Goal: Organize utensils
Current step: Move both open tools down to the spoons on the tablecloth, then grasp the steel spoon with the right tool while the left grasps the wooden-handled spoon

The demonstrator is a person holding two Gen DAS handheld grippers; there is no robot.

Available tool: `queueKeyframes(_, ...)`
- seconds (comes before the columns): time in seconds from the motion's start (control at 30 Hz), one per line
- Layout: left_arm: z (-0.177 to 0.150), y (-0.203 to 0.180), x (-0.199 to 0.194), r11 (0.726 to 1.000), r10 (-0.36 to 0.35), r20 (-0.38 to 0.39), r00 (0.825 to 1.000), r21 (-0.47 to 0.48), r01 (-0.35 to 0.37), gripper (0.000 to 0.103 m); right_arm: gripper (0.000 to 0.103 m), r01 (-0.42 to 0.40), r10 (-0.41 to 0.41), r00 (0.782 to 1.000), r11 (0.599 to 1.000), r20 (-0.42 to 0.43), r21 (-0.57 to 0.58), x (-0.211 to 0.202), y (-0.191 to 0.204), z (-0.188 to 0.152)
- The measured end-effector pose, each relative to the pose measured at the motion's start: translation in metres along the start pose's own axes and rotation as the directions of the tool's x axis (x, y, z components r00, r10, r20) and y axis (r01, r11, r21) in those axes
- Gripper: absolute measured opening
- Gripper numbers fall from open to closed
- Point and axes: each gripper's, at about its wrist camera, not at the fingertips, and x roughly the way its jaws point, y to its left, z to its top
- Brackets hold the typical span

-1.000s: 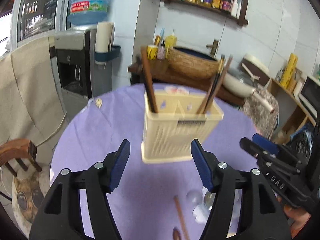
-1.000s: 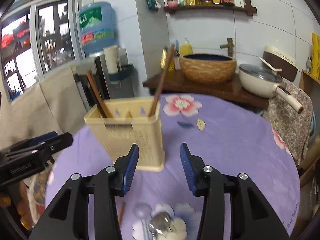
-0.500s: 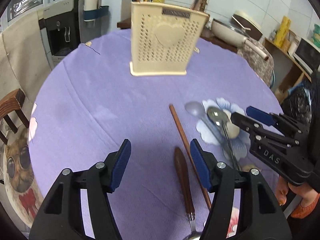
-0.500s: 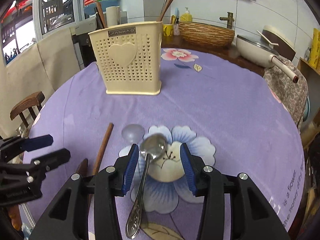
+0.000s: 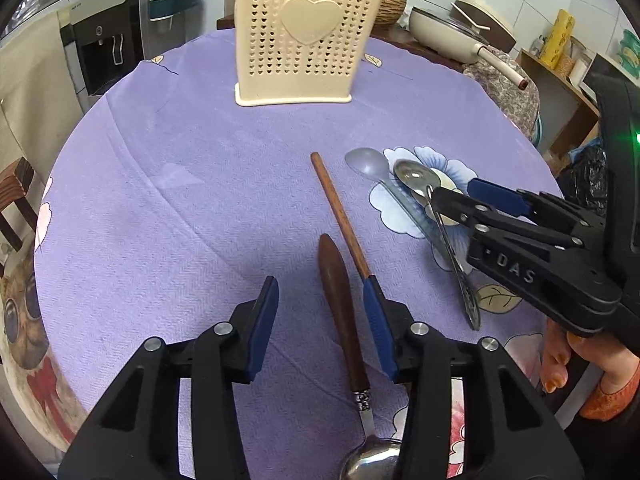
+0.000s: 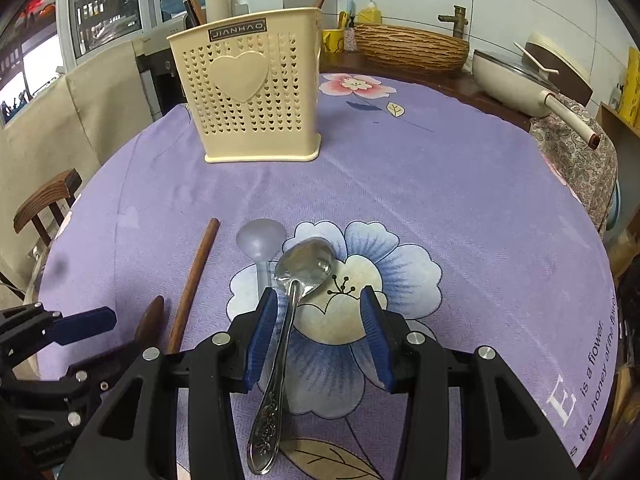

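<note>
A cream perforated utensil holder (image 5: 304,40) (image 6: 248,92) stands at the far side of the purple table, with chopsticks in it. My left gripper (image 5: 320,316) is open, low over a spoon with a dark wooden handle (image 5: 340,312); a single wooden chopstick (image 5: 338,216) lies beside it. My right gripper (image 6: 316,328) is open around the handle of a steel spoon (image 6: 288,320), whose bowl lies on a blue flower print. A translucent plastic spoon (image 6: 260,240) lies just left of it. Both grippers are empty.
The round table has a purple cloth (image 6: 440,184). Behind it stand a wooden counter with a woven basket (image 6: 412,46), a cream pan (image 6: 520,72) and a water dispenser (image 5: 108,44). A wooden chair (image 6: 44,204) is at the left.
Both grippers have dropped from level with the holder down toward the table. The left now straddles the wooden-handled spoon, the right the steel spoon. Nothing was grasped.
</note>
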Motion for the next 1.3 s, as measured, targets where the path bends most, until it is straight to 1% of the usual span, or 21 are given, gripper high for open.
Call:
queueKeyframes(0.17, -0.001, -0.004, 0.005, 1.000, 0.003, -0.019, 1.000, 0.008, -0.002, 0.039, 0.042, -0.008, 0.008, 1.000, 1.000, -0.028, -0.005, 0.007, 0.003, 0.003)
queueKeyframes(0.3, -0.002, -0.003, 0.007, 1.000, 0.012, -0.022, 1.000, 0.008, -0.012, 0.034, 0.041, 0.006, -0.007, 0.999, 1.000, -0.050, -0.017, 0.013, 0.004, 0.002)
queueKeyframes(0.37, -0.001, -0.003, 0.008, 1.000, 0.011, -0.020, 1.000, 0.006, -0.011, 0.033, 0.041, 0.011, -0.012, 0.998, 1.000, -0.057, -0.011, 0.016, 0.003, 0.003)
queueKeyframes(0.53, 0.000, -0.003, 0.009, 1.000, 0.019, -0.017, 1.000, 0.011, -0.019, 0.033, 0.041, 0.003, -0.003, 0.997, 1.000, -0.081, -0.002, 0.023, 0.002, 0.006)
queueKeyframes(0.83, 0.001, -0.006, 0.009, 0.999, 0.038, -0.013, 0.999, 0.028, -0.038, 0.032, 0.041, 0.013, -0.012, 0.996, 1.000, -0.084, 0.012, 0.033, 0.001, 0.017)
queueKeyframes(1.17, 0.004, -0.007, 0.012, 0.999, 0.038, -0.011, 0.999, 0.033, -0.038, 0.031, 0.041, 0.030, -0.026, 0.995, 0.999, -0.097, 0.038, 0.042, 0.002, 0.028)
queueKeyframes(1.23, 0.005, -0.006, 0.012, 0.999, 0.037, -0.010, 0.999, 0.029, -0.036, 0.029, 0.040, 0.034, -0.030, 0.995, 0.998, -0.098, 0.045, 0.042, 0.002, 0.028)
queueKeyframes(1.27, 0.006, -0.006, 0.013, 0.999, 0.038, -0.010, 0.999, 0.025, -0.038, 0.025, 0.037, 0.035, -0.031, 0.995, 0.998, -0.098, 0.046, 0.042, 0.002, 0.028)
queueKeyframes(1.3, 0.007, -0.005, 0.013, 0.999, 0.037, -0.010, 0.999, 0.022, -0.036, 0.023, 0.037, 0.036, -0.031, 0.995, 0.998, -0.099, 0.049, 0.043, 0.002, 0.028)
